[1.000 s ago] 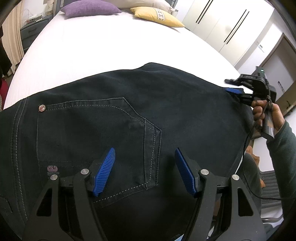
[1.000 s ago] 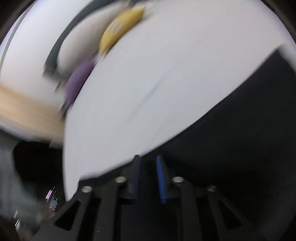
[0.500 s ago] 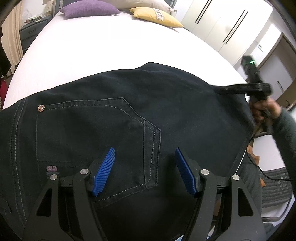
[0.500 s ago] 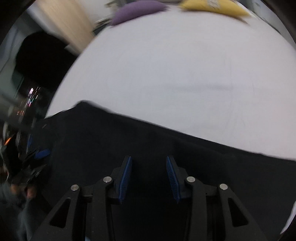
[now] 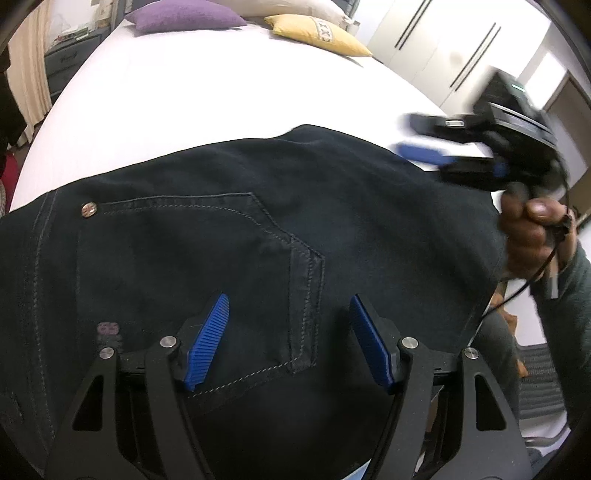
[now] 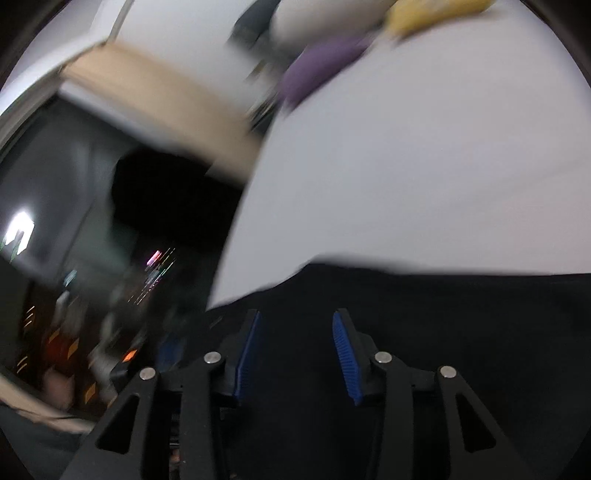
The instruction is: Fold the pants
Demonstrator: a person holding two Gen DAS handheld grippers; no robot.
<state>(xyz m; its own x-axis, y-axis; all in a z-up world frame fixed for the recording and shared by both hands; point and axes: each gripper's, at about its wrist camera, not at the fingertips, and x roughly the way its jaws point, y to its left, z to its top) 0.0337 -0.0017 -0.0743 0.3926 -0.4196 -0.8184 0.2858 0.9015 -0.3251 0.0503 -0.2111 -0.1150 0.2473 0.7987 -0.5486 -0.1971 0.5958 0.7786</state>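
Observation:
Dark black pants [image 5: 229,236] lie folded on the white bed [image 5: 192,96], back pocket and a metal rivet facing up. My left gripper [image 5: 290,317] is open and empty, hovering just above the pocket area. My right gripper [image 6: 295,332] is open and empty over the right end of the pants [image 6: 461,332]; its view is motion-blurred. In the left wrist view the right gripper [image 5: 421,136] sits at the pants' far right edge, held by a hand.
A purple pillow [image 5: 184,16] and a yellow pillow [image 5: 321,33] lie at the head of the bed. White wardrobe doors [image 5: 450,48] stand at the back right. A dark nightstand [image 5: 62,62] is at the left.
The right gripper opened wider, from nearly shut, and swung about at the pants' right edge. The left gripper and the pants stayed still.

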